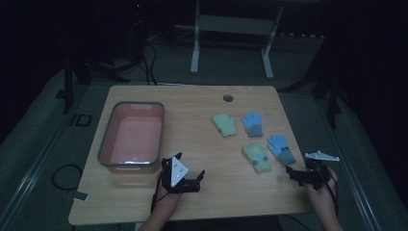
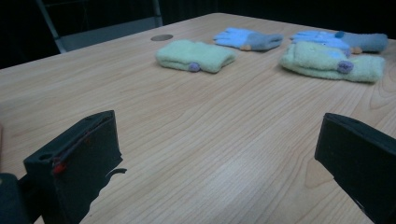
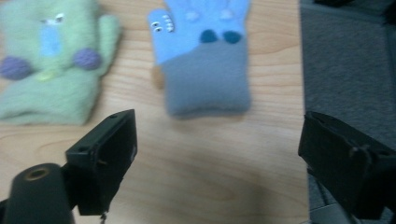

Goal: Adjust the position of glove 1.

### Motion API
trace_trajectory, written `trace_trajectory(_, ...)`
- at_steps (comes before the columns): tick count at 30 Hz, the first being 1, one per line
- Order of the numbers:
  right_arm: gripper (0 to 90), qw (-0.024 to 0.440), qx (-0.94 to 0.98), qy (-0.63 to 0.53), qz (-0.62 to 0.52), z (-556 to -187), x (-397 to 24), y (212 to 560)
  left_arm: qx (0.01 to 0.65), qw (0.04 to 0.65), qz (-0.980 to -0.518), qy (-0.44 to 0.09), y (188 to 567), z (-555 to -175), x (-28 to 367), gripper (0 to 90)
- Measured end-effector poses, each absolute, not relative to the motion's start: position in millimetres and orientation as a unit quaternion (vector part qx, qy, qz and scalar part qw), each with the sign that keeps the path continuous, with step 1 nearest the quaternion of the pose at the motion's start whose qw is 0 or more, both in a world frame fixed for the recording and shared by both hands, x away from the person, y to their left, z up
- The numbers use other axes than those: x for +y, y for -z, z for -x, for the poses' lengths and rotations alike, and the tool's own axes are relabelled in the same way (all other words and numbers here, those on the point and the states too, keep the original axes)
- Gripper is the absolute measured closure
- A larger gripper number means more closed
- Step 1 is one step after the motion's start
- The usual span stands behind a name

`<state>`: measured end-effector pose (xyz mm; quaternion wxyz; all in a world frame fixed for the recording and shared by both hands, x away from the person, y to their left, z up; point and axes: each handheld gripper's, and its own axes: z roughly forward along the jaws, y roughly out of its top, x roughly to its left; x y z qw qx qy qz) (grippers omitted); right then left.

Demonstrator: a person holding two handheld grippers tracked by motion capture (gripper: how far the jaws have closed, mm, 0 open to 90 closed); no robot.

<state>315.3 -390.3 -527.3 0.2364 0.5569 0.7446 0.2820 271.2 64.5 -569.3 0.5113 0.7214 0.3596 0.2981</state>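
Four small gloves lie on the wooden table [image 1: 202, 103]. At the back are a green glove [image 1: 224, 124] [image 2: 196, 56] and a blue glove [image 1: 252, 123] [image 2: 247, 38]. Nearer are a green glove with purple dots [image 1: 256, 157] [image 2: 331, 63] [image 3: 51, 60] and a blue glove with a grey cuff [image 1: 281, 149] [image 2: 341, 39] [image 3: 205, 56]. My left gripper [image 1: 190, 166] [image 2: 219, 158] is open low over bare wood at the front centre. My right gripper [image 1: 294, 174] [image 3: 215, 154] is open just short of the grey cuff, holding nothing.
A pink tub [image 1: 107, 139] with a grey rim stands at the table's left, beside my left hand. A round cable hole [image 1: 228, 98] sits at the back edge. The table's right edge and grey floor [image 3: 345, 60] lie close to my right gripper.
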Motion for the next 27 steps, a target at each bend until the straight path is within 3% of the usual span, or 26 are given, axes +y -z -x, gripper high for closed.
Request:
trace_trajectory(6, 10.9, 0.205, 0.747, -0.284, -0.565, -320, -394, 519, 0.362, 0.511, -0.721, -0.297, 569, -271, 65, 0.3)
trace_trajectory(13, 15.8, 0.198, 0.753, -0.285, -0.559, -325, -398, 509, 0.361, 0.51, -0.722, -0.299, 569, -271, 64, 0.4)
trace_trajectory(15, 21.3, 0.197, 0.753, -0.29, -0.556, -328, -397, 506, 0.361, 0.51, -0.722, -0.297, 569, -272, 65, 0.3)
trace_trajectory(27, 23.5, 0.203, 0.769, -0.312, -0.52, -359, -368, 478, 0.364, 0.509, -0.721, -0.297, 569, -271, 65, 0.3)
